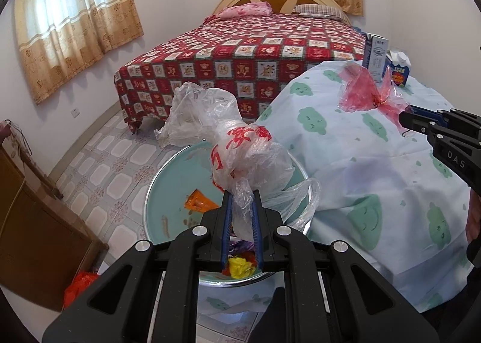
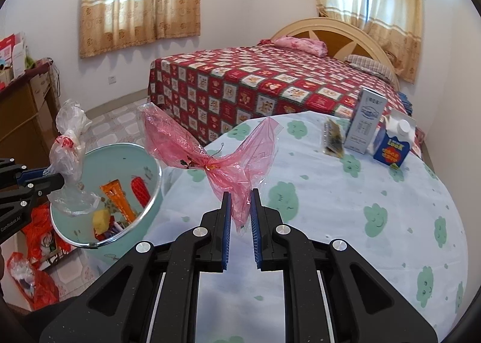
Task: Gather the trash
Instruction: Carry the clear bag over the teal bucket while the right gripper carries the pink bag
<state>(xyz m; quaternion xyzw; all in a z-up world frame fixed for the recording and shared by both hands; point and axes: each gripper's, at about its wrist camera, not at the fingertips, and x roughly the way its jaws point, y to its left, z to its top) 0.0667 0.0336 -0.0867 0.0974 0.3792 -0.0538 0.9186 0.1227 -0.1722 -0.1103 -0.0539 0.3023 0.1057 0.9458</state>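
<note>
My left gripper (image 1: 241,194) is shut on a crumpled clear plastic bag with red print (image 1: 240,150), held over the mint-green trash bin (image 1: 168,186). The bin holds an orange wrapper (image 1: 198,200) and other coloured scraps. In the right wrist view the same clear bag (image 2: 67,147) hangs above the bin (image 2: 150,168) from the left gripper (image 2: 52,176). My right gripper (image 2: 240,192) is shut on a twisted pink plastic bag (image 2: 207,159), lifted above the round table (image 2: 330,207). The pink bag (image 1: 360,90) and right gripper (image 1: 402,120) also show at right in the left wrist view.
On the table's far side stand a tall grey carton (image 2: 365,120), a blue-and-white carton (image 2: 393,144) and a dark flat packet (image 2: 333,135). A bed with a red checked cover (image 2: 255,87) lies behind. Red bags (image 2: 39,241) sit on the tiled floor by a wooden cabinet (image 1: 36,223).
</note>
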